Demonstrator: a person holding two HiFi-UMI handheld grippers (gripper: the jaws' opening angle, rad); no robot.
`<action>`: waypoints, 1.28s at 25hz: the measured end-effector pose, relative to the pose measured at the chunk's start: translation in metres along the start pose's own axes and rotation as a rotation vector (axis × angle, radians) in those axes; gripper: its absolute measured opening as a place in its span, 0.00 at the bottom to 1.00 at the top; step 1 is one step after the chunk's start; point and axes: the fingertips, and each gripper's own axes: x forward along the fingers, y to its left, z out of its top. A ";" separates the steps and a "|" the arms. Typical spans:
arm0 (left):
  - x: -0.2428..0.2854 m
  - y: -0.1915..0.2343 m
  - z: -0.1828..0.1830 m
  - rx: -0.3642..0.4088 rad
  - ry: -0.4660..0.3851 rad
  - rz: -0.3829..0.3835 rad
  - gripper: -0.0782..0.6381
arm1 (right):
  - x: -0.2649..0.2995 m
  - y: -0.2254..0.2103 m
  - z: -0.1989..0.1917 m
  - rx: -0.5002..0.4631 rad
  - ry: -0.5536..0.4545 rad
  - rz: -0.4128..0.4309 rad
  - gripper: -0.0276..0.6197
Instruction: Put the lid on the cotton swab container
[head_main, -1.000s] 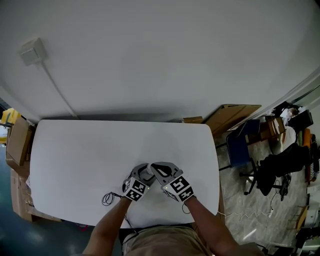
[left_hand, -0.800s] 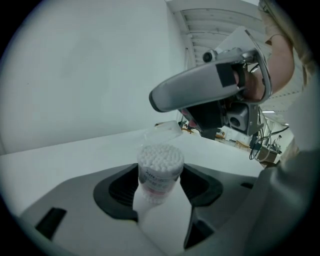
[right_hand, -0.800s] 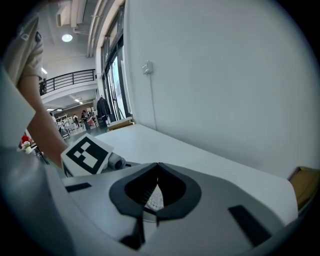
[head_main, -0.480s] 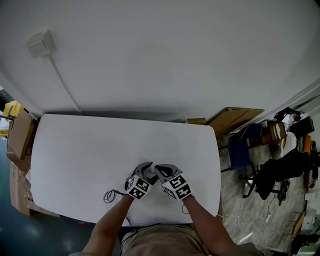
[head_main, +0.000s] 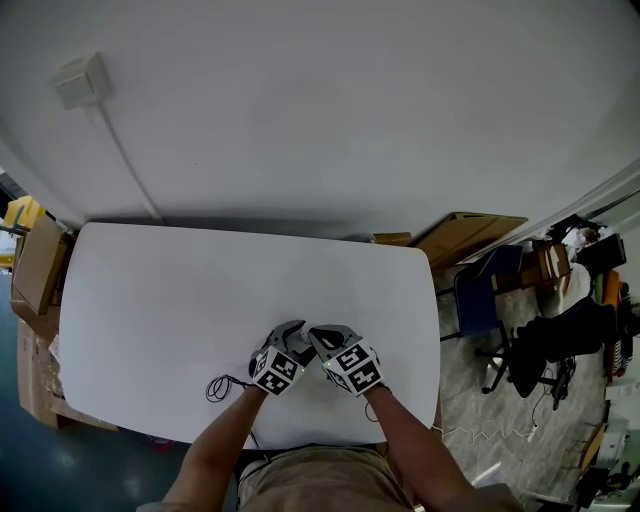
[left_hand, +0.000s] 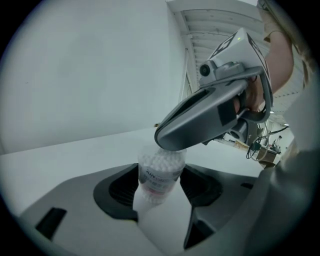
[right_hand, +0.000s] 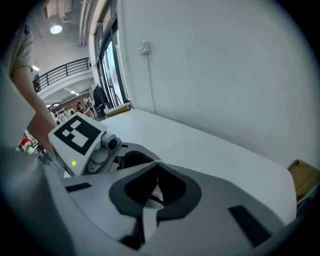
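A white table (head_main: 180, 300) is standing against a plain pale wall (head_main: 350, 110), and a thin black cable (head_main: 218, 388) is lying in a loop on it near the front edge. A small wall box (head_main: 80, 80) is sitting high on the wall, with a thin conduit (head_main: 125, 160) running down from it toward the table's back edge. Cardboard boxes (head_main: 38, 265) are crowding the table's left end, and a yellow object (head_main: 17, 213) is showing just beyond them. A flat cardboard sheet (head_main: 470, 235) is leaning by the far right corner, near a blue chair (head_main: 478, 300). Dark clothing (head_main: 555, 345) is hanging over another chair further right. In the right gripper view, a ceiling light (right_hand: 56, 29) is glowing above a balcony railing (right_hand: 62, 70).
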 end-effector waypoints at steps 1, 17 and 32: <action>0.000 0.000 0.000 0.000 0.001 0.002 0.49 | 0.001 0.000 0.000 0.009 0.012 0.001 0.07; 0.002 0.001 -0.002 -0.023 0.011 -0.006 0.49 | 0.005 0.001 0.001 -0.061 0.135 -0.021 0.07; -0.041 0.005 0.003 -0.052 -0.037 0.050 0.49 | -0.012 0.004 0.010 -0.059 0.027 -0.033 0.07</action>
